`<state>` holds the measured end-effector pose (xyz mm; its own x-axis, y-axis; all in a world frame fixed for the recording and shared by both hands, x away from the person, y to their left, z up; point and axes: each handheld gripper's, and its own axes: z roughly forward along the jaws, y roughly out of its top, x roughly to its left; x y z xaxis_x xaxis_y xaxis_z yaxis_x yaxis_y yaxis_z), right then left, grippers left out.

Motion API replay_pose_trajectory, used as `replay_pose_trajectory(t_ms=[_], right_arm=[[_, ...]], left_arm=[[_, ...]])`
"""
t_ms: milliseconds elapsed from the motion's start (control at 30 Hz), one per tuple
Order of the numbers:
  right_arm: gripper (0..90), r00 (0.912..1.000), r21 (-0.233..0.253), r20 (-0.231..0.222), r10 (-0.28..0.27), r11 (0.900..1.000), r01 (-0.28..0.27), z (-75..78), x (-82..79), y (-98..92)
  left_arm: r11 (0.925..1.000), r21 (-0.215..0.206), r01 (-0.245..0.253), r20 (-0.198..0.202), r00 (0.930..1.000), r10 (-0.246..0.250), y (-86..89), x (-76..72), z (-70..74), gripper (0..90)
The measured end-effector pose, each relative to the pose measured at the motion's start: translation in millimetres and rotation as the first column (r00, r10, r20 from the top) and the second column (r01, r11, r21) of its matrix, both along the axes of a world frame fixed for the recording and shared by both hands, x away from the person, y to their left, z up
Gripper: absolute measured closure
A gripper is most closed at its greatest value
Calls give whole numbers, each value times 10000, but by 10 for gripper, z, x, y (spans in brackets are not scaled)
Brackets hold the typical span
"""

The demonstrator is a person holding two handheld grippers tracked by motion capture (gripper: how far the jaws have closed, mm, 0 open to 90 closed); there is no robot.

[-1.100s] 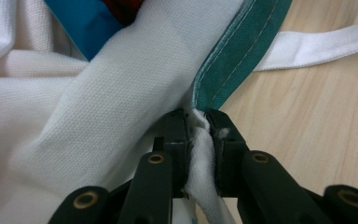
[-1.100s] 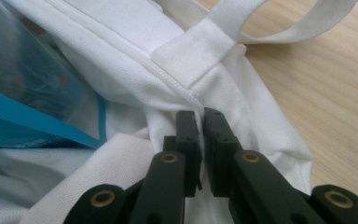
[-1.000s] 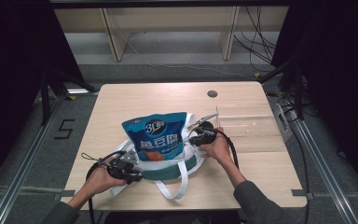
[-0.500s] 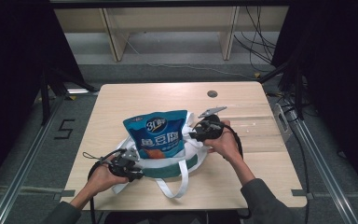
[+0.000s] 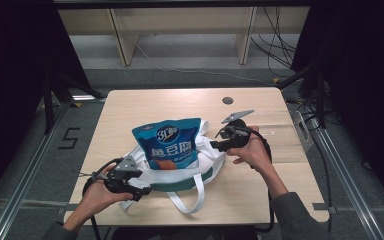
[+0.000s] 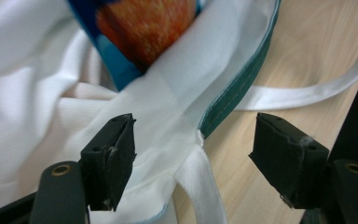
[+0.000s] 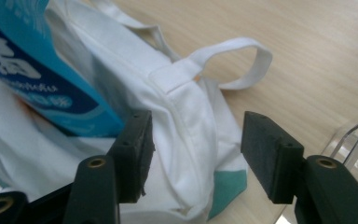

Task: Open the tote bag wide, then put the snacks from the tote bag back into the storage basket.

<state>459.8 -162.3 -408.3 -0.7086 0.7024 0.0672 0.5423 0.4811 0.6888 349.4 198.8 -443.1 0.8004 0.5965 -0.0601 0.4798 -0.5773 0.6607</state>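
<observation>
Centrally, toward the near edge of the pale wooden worktop [image 5: 130,107]: a white cloth tote bag with a teal-green bottom band [image 5: 200,170], mouth slack, a blue glossy snack pouch with white lettering and an orange picture [image 5: 170,142] standing up out of it and leaning back toward the far edge. One white strap loop [image 5: 192,197] trailing over the wood toward the near edge, another [image 7: 242,60] lying flat beside the bag on the right-hand side.

Left claw [image 6: 193,158] at the bag's near-left part, jaws spread wide, straddling the seam where a strap joins the teal-edged rim; left pad resting against white cloth, right pad over bare wood, pinching nothing. In the high view, left claw [image 5: 142,190] low against the bag, close to the worktop's near edge.

Right claw [image 7: 196,154] at the bag's right side, jaws likewise spread, white rim fabric and a stitched strap tab between them, left pad just beside the pouch's lower corner, gripping nothing. In the high view, right claw [image 5: 215,146] touching or just beside the bag's right rim; cannot tell which.
</observation>
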Motion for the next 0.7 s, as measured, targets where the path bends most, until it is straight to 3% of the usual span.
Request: replay_pose_trajectory(t_ms=[67, 133, 233, 333, 367, 433, 533, 567, 600, 633, 700], right_arm=[[416, 10000, 60, 64, -47, 10000, 47, -3, -4, 11], [398, 9999, 87, -115, -31, 10000, 32, 15, -13, 20], [373, 9999, 94, 113, 55, 9999, -56, 30, -25, 23], [343, 9990, 4, 37, 437, 9990, -437, 63, -32, 17], [334, 9989, 10, -111, 464, 9989, -464, 81, -46, 22], [324, 9979, 170, 10, 644, 9978, -644, 87, -53, 35], [310, 9951, -181, 58, 983, 9950, -982, 124, -55, 31], [304, 9975, -96, 0, 709, 9974, -709, 155, -97, 53], [301, 9944, -451, 56, 1055, 9934, -1051, 196, -92, 36], [301, 9944, -451, 56, 1055, 9934, -1051, 196, -92, 36], [295, 9932, -478, 371, 1100, 9930, -1082, 232, -110, 53]], left_arm=[[9987, -253, -435, -7, 9991, 435, 41, -60, 32, 260], [9974, -409, -601, 28, 9982, 602, 84, -112, 43, 244], [9962, -435, -753, 160, 9970, 761, 124, -184, 34, 210], [9915, -622, -1145, 149, 9932, 1156, 157, -236, 11, 197], [9907, -719, -1156, 124, 9931, 1168, 164, -250, 5, 187], [9898, -754, -1205, 145, 9924, 1219, 183, -275, -3, 177], [9911, -658, -1159, 280, 9926, 1180, 209, -299, -16, 177], [9910, -685, -1153, 221, 9929, 1170, 211, -312, -20, 177], [9923, -604, -1086, 231, 9936, 1101, 217, -317, -23, 178], [9916, -635, -1131, 213, 9932, 1146, 216, -332, -30, 178], [9939, -481, -994, 442, 9939, 1015, 230, -348, -27, 182]])
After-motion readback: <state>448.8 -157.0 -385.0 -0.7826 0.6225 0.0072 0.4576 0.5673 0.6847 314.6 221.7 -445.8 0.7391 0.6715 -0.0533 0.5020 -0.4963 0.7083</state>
